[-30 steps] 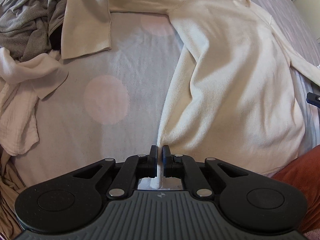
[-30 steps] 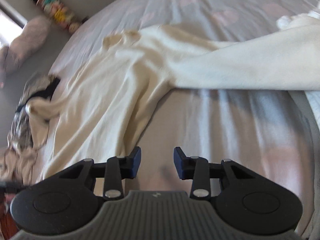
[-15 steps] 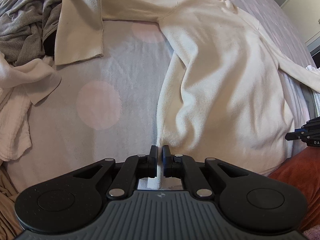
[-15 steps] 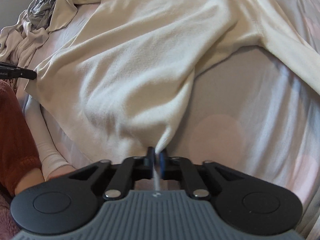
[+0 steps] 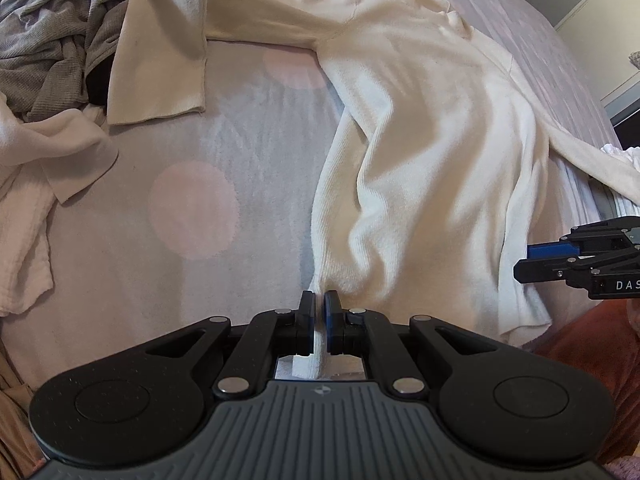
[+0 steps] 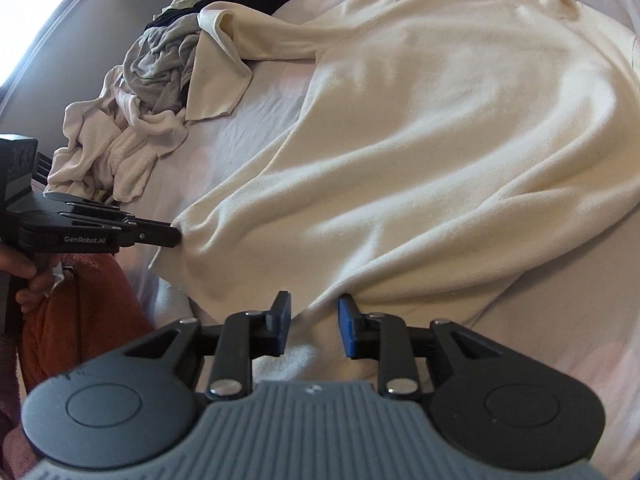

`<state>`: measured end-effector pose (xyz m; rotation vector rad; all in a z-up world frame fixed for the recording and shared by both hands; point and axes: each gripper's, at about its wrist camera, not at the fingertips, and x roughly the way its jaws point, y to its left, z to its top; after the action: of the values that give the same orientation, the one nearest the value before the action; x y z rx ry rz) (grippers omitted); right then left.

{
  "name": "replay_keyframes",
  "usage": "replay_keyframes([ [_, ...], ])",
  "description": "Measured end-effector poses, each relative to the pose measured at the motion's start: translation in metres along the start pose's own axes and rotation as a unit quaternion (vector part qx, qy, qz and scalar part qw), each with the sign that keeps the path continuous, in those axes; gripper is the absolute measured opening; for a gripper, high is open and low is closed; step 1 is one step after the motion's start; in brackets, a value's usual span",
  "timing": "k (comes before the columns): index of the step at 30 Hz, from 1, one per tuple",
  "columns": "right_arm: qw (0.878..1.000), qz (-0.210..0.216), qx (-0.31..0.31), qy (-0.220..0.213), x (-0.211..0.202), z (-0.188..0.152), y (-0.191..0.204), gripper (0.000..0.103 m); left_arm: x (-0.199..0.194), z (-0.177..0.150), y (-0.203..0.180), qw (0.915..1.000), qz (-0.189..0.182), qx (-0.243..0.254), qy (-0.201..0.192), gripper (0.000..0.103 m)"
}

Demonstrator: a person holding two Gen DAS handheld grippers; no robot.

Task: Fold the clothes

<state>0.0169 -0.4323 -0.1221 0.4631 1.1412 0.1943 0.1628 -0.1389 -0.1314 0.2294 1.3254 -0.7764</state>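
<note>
A cream long-sleeved sweater [image 5: 432,160] lies spread face-down on the bed, neck at the far end and hem toward me. My left gripper [image 5: 319,308] is shut on the hem's left corner, with fabric pinched between the pads. From the right wrist view the same left gripper [image 6: 176,234] bites that corner of the sweater [image 6: 440,140]. My right gripper [image 6: 314,322] stands open at the hem's other corner, and loose cloth lies between and under its blue-padded fingers [image 6: 348,332]. The left wrist view shows the right gripper [image 5: 526,260] at the sweater's right edge.
A heap of grey and white clothes [image 5: 48,80] sits at the far left, under the sweater's folded sleeve [image 5: 160,52]. The bedsheet [image 5: 192,208] is lavender with pink dots. Rust-coloured fabric [image 5: 584,344] lies at the near edge. A hand [image 6: 28,280] holds the left gripper.
The right gripper came to the hem's right corner, shut on it half a second ago, and now stands open with the cloth let go. The left gripper stays shut on its corner.
</note>
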Motion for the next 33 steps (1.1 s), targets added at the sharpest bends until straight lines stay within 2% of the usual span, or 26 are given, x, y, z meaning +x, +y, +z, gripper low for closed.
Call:
replay_keyframes([
  [8, 0.998, -0.027, 0.039, -0.029, -0.036, -0.024, -0.018, 0.030, 0.000, 0.001, -0.001, 0.9999, -0.011, -0.001, -0.003, 0.003],
  [12, 0.997, -0.049, 0.067, -0.005, -0.035, -0.044, -0.033, 0.030, -0.001, 0.001, 0.000, 0.9998, -0.015, -0.005, -0.007, 0.003],
  [17, 0.991, -0.008, 0.136, 0.005, -0.020, -0.063, -0.050, 0.032, -0.002, 0.000, -0.003, 0.9999, -0.013, -0.003, -0.009, 0.003],
  [21, 0.987, 0.006, 0.158, 0.000, -0.007, -0.067, -0.049, 0.035, -0.003, 0.000, -0.003, 0.9998, -0.013, -0.006, -0.009, 0.003],
  [23, 0.988, 0.004, 0.156, -0.010, -0.018, -0.068, -0.050, 0.030, -0.003, 0.000, -0.003, 0.9998, -0.014, -0.007, -0.009, 0.003],
  [24, 0.988, 0.001, 0.153, -0.016, -0.026, -0.068, -0.050, 0.012, -0.003, 0.000, -0.003, 0.9998, -0.013, -0.007, -0.009, 0.003],
  [25, 0.988, -0.002, 0.150, -0.023, -0.035, -0.069, -0.050, 0.005, -0.003, 0.000, -0.003, 0.9999, -0.013, -0.007, -0.009, 0.003],
  [28, 0.989, -0.011, 0.140, -0.042, -0.060, -0.071, -0.051, 0.006, -0.006, 0.000, -0.003, 0.9998, -0.016, -0.007, -0.010, 0.003],
  [33, 0.989, -0.025, 0.125, -0.074, -0.103, -0.074, -0.053, 0.006, -0.029, 0.002, -0.005, 0.9984, -0.048, -0.008, -0.029, 0.003],
])
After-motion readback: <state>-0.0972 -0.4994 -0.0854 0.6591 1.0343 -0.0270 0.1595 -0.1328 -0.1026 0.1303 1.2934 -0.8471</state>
